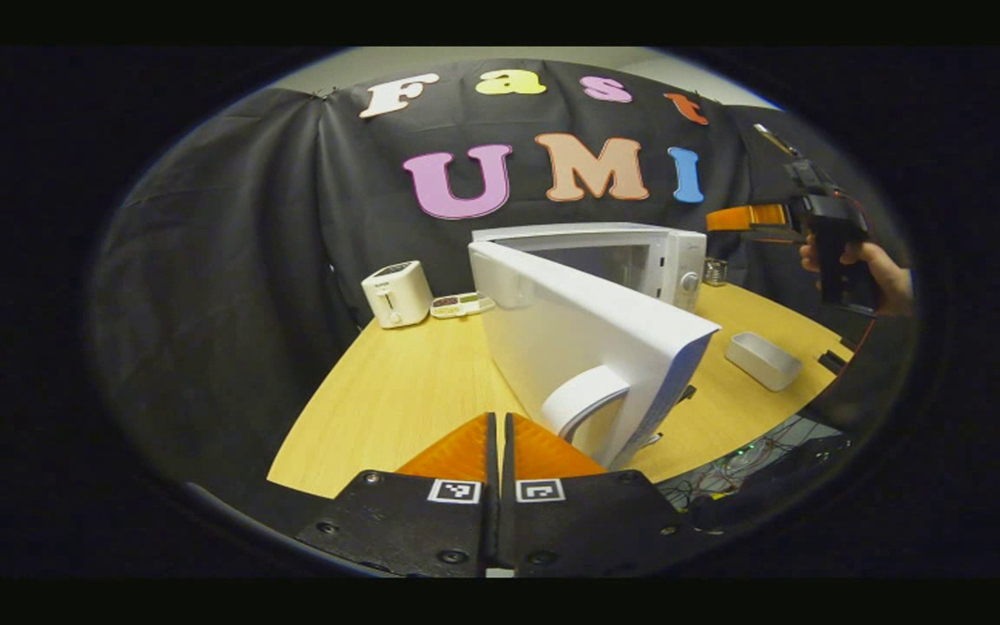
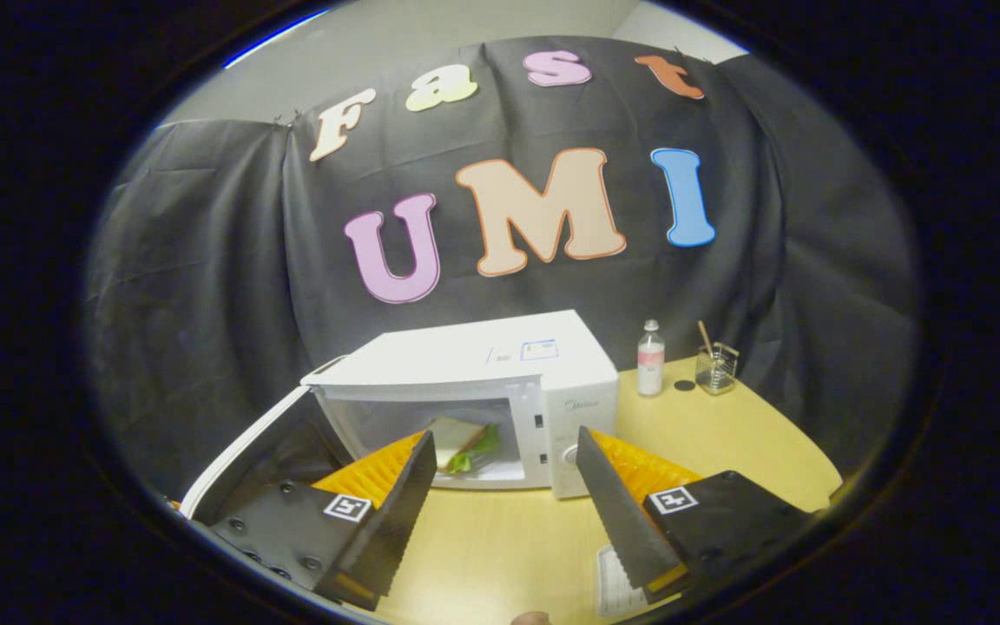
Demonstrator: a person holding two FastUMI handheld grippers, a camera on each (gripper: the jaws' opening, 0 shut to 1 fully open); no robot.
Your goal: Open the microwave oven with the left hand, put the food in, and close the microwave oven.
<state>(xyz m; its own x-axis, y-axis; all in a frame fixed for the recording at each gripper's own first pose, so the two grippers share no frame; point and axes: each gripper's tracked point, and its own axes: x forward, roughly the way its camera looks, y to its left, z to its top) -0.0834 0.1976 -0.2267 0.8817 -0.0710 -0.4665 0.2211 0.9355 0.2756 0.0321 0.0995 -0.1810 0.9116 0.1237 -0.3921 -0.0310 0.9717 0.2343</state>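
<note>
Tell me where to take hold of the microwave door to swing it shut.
Probably the curved handle at the free edge of the open door, coming from its outer face with the left gripper, now closed right beside it. It stands proud of the panel, farthest from the hinge.

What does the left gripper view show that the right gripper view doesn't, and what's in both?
Left gripper view alone: a toaster, a snack tray, a white box, the door's handle, and the left claw shut. Right gripper view alone: the sandwich inside the microwave, a bottle, and the right claw open. Both: the microwave with its door open, the wooden table, a glass cup.
</note>
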